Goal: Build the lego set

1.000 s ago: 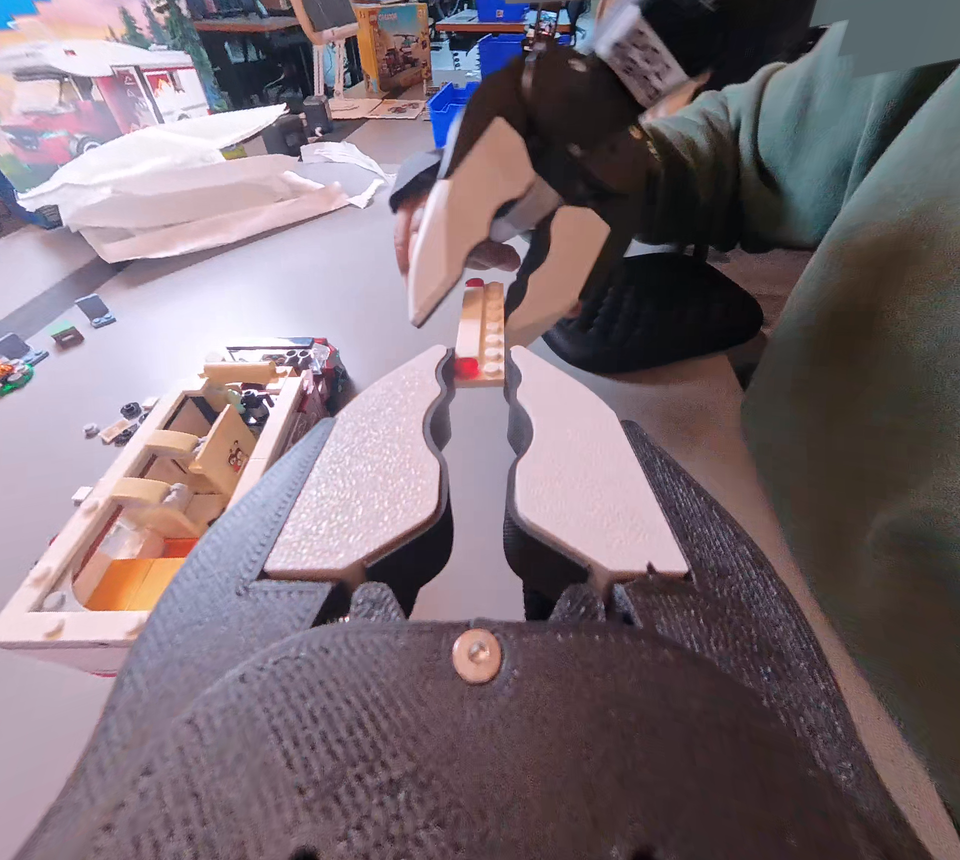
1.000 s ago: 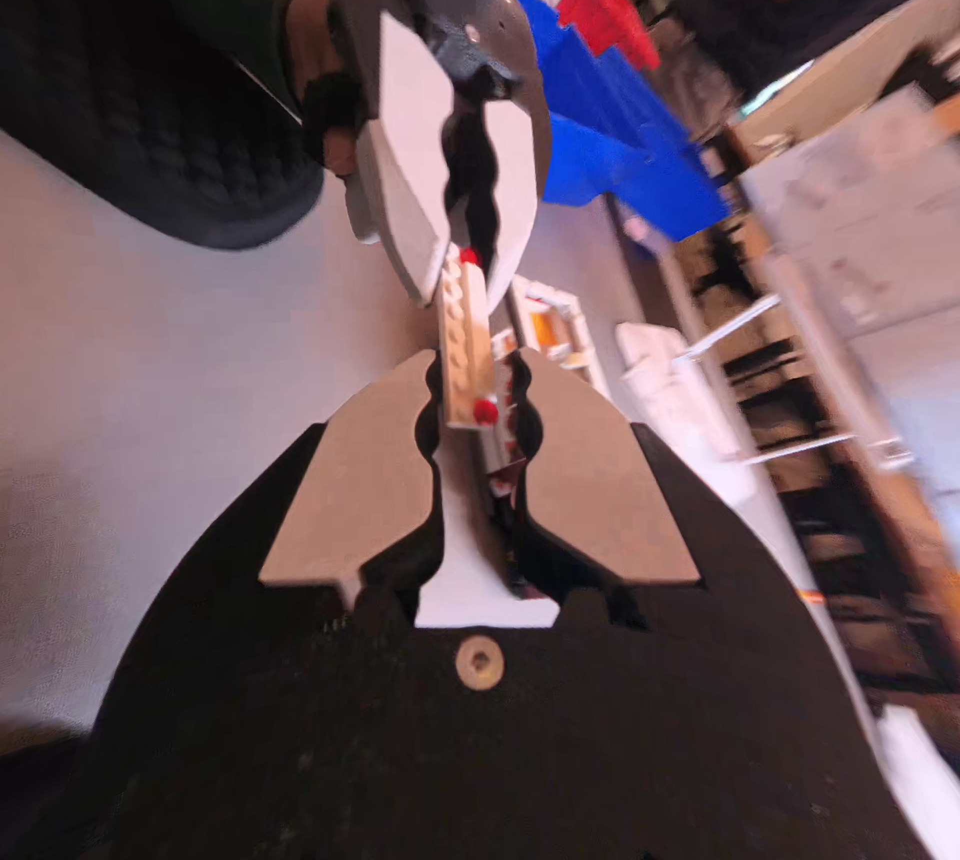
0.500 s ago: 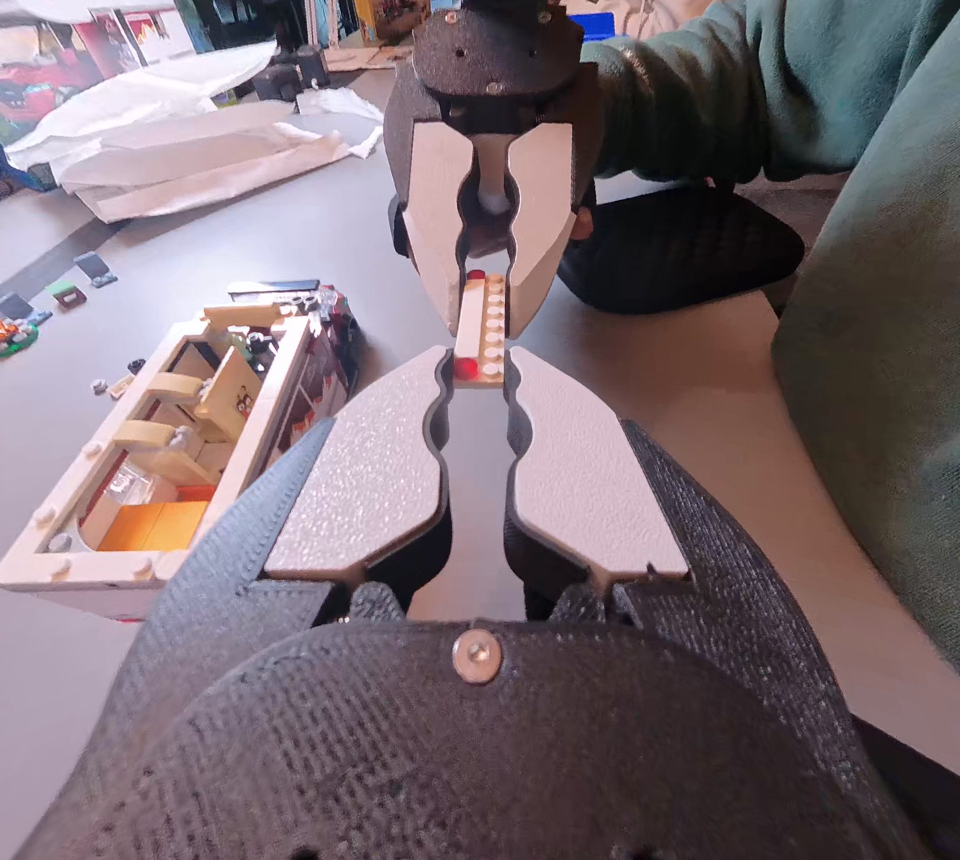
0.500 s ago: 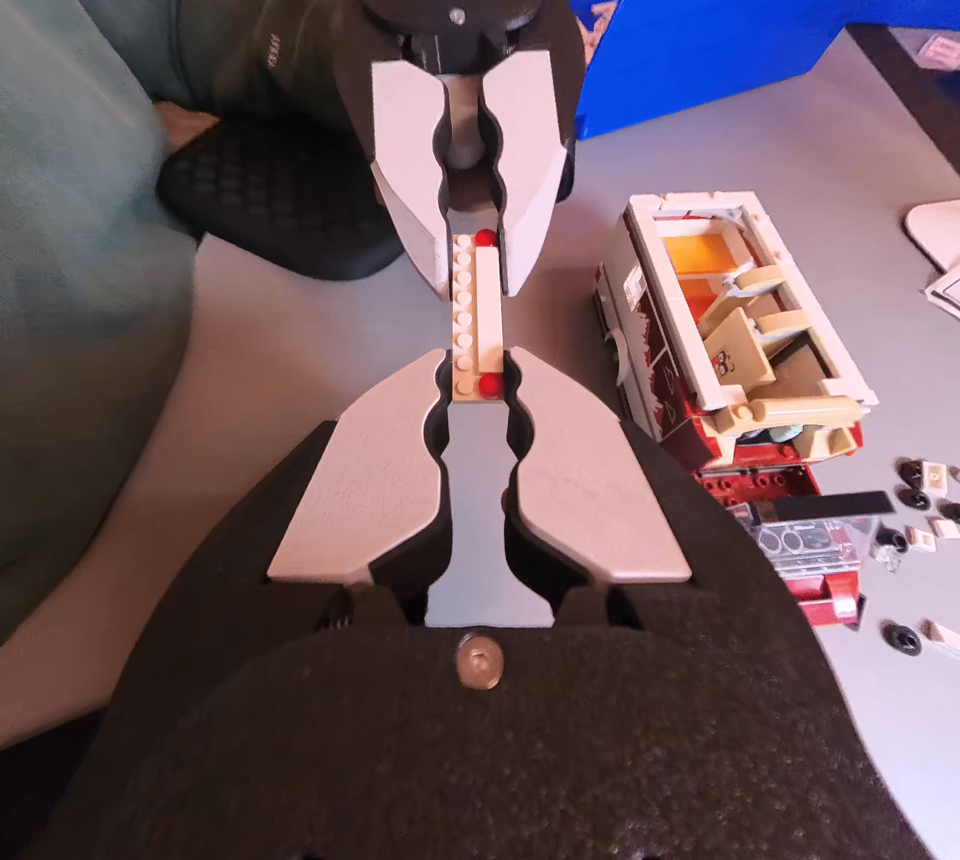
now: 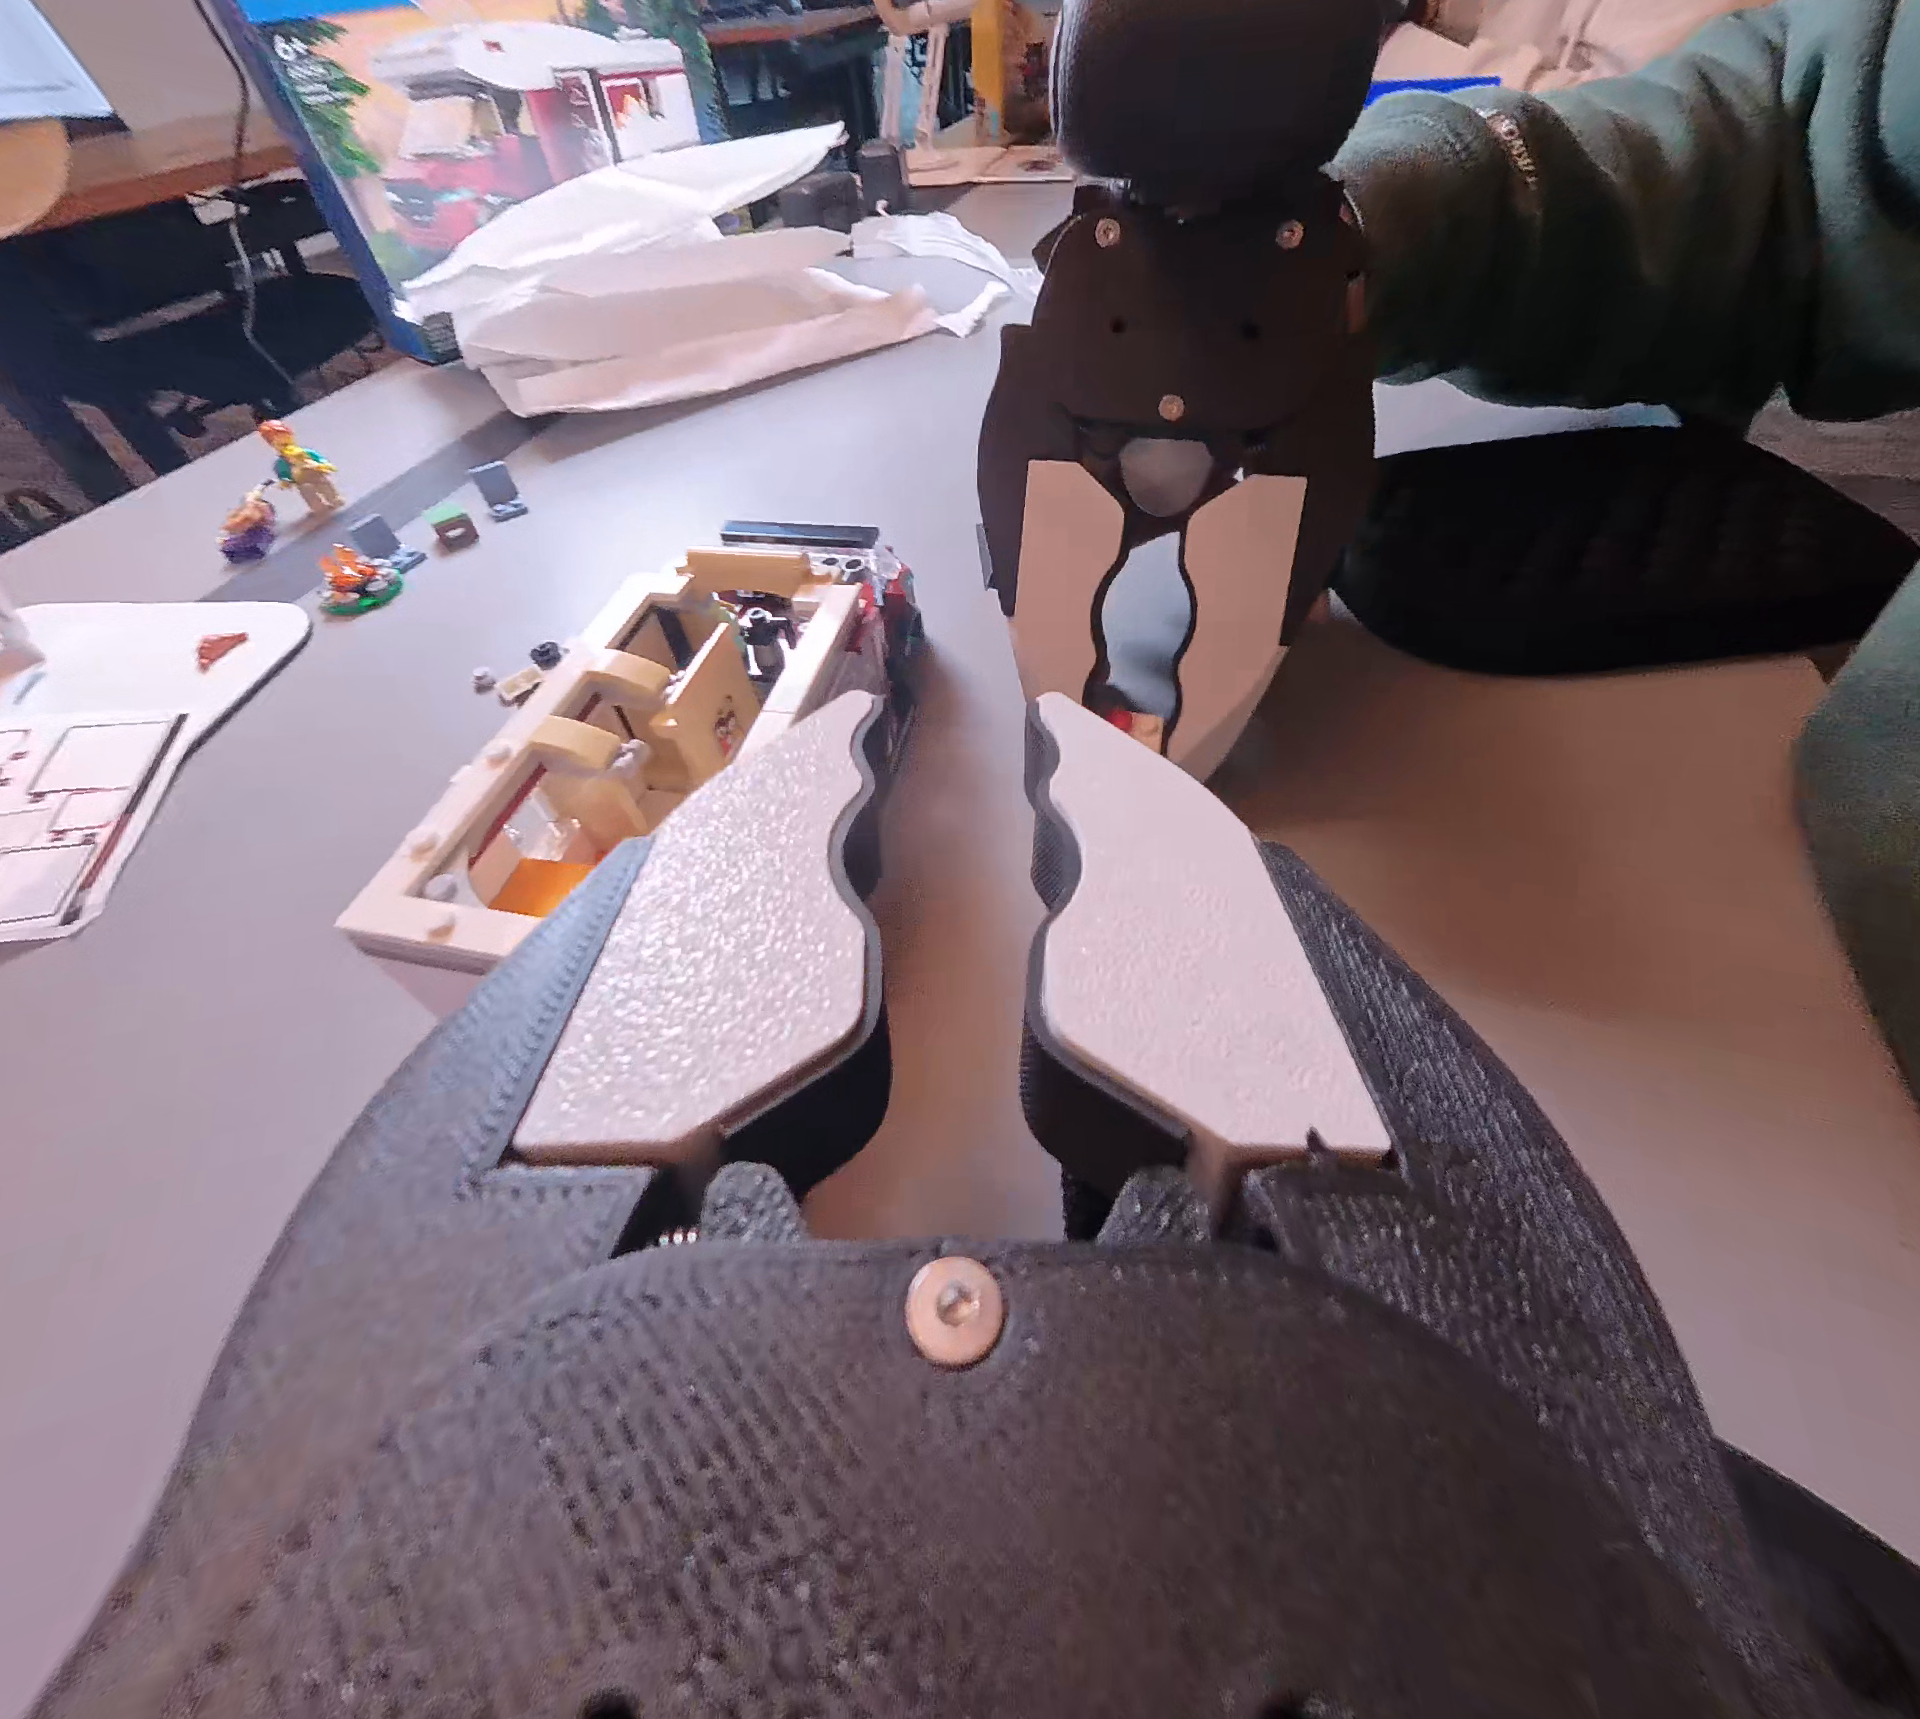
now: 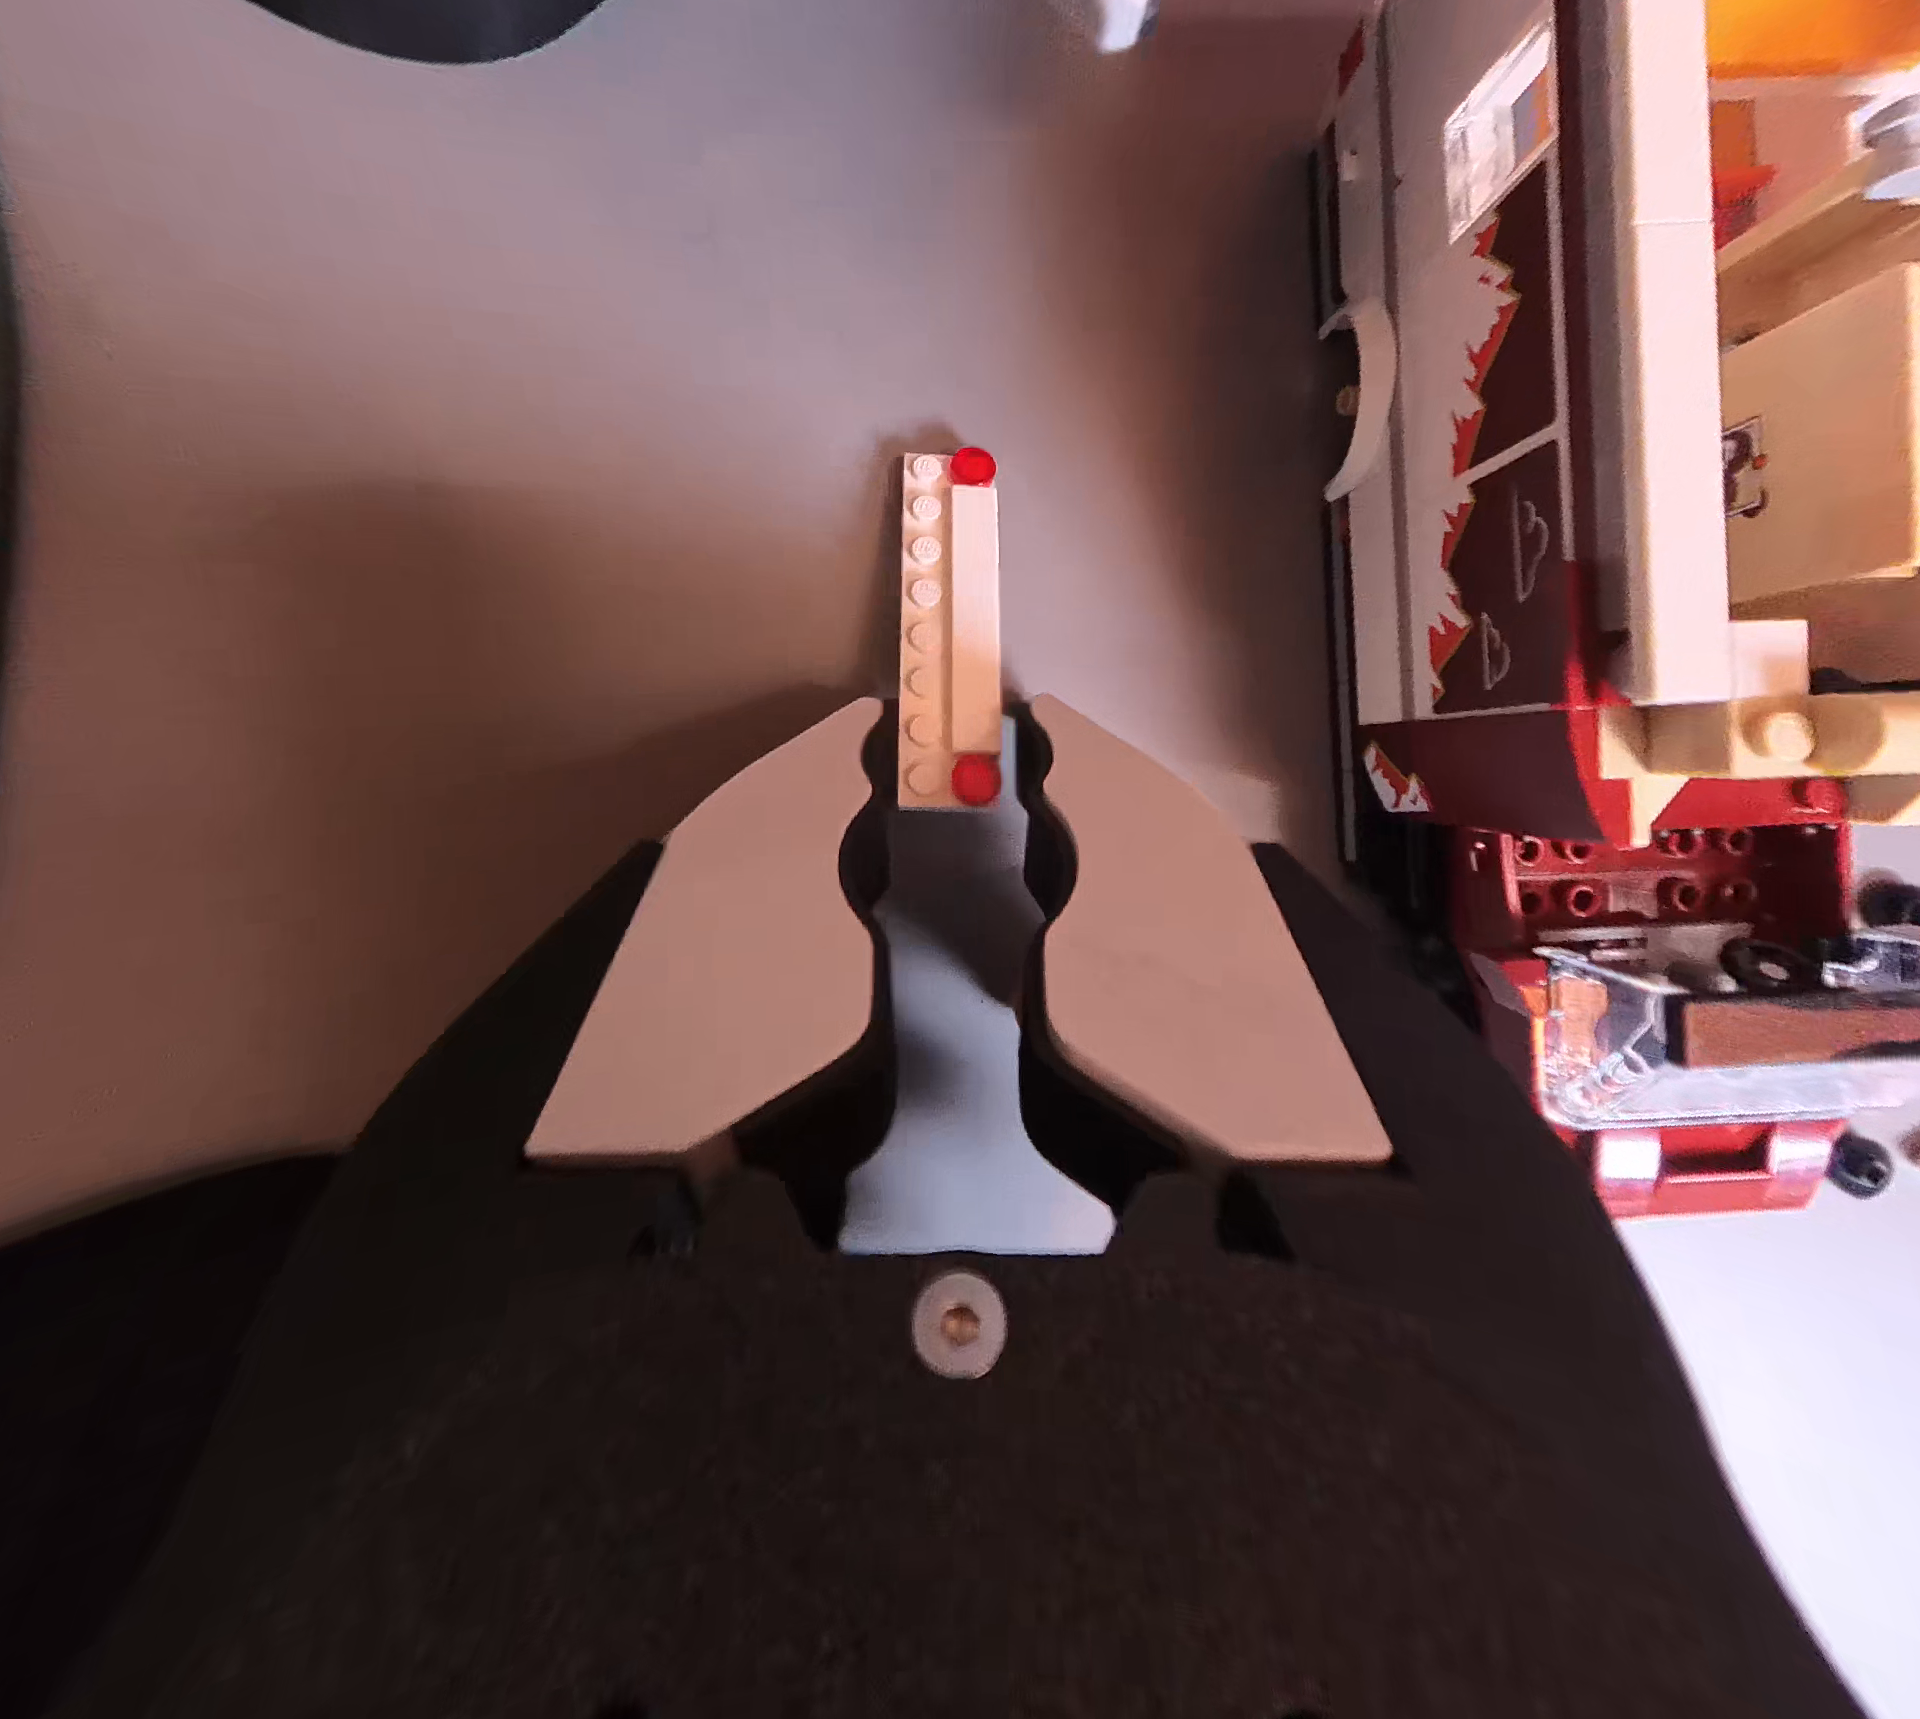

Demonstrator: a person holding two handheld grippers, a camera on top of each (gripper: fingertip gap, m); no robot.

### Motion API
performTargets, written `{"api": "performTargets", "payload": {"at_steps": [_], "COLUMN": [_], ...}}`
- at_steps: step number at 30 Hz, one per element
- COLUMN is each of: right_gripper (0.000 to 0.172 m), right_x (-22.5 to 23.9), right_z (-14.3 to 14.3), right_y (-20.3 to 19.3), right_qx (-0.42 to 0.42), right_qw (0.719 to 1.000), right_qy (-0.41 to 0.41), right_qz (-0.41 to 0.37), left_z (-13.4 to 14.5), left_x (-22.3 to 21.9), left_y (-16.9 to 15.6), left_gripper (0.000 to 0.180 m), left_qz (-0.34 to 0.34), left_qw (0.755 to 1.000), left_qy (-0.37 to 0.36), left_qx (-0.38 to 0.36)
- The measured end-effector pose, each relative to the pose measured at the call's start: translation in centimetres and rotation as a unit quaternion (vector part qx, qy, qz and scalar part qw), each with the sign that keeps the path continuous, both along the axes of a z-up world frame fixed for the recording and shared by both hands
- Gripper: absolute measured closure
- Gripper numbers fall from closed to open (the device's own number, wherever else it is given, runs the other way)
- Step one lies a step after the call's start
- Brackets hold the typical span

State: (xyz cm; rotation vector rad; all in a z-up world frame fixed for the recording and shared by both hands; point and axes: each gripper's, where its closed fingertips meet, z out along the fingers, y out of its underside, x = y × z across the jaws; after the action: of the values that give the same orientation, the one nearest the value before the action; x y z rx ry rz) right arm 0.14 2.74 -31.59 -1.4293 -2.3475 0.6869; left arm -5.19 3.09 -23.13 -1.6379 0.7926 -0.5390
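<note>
Indoors, grey table (image 5: 727, 443); left tongs (image 5: 956, 713) wide, right tongs (image 6: 951, 713) gripping tan plate (image 6: 951, 620)

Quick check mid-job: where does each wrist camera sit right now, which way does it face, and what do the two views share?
Left wrist view: behind the open left gripper, looking across the grey table at the roofless toy camper, the right gripper, and a green sleeve.
Right wrist view: above the right gripper, looking down at the white brick strip it pinches.
Shared: camper, strip, table.

A toy box (image 5: 468, 59), white paper bags (image 5: 665, 287) and minifigures (image 5: 296, 464) crowd the table (image 5: 260, 1098).
</note>
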Motion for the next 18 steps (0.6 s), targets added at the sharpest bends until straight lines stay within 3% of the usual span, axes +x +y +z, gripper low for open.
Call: {"api": "performTargets", "payload": {"at_steps": [1,4,8,13,18], "right_gripper": [0.146,0.137,0.137,0.145,0.159], "right_x": [0.0,-0.3,-1.9,-3.1,-5.1], "right_z": [0.0,1.0,5.6,12.5,16.9], "right_y": [0.1,0.0,0.9,6.1,12.8], "right_qx": [0.001,-0.014,-0.064,-0.084,-0.011], "right_qw": [1.0,1.0,0.983,0.905,0.843], "right_qy": [-0.002,0.026,0.169,0.38,0.462], "right_qz": [0.002,0.001,-0.046,-0.173,-0.276], "left_z": [0.1,0.5,1.3,2.2,2.5], "left_x": [-0.2,-0.7,-1.6,-3.5,-5.2], "left_y": [0.1,0.4,0.9,1.8,2.4], "left_gripper": [0.156,0.157,0.158,0.164,0.18], "left_qz": [0.007,0.025,0.055,0.113,0.16], "left_qw": [1.0,1.0,0.998,0.991,0.983], "left_qy": [-0.001,-0.003,-0.014,-0.029,-0.028], "left_qx": [0.005,0.018,0.038,0.063,0.08]}}
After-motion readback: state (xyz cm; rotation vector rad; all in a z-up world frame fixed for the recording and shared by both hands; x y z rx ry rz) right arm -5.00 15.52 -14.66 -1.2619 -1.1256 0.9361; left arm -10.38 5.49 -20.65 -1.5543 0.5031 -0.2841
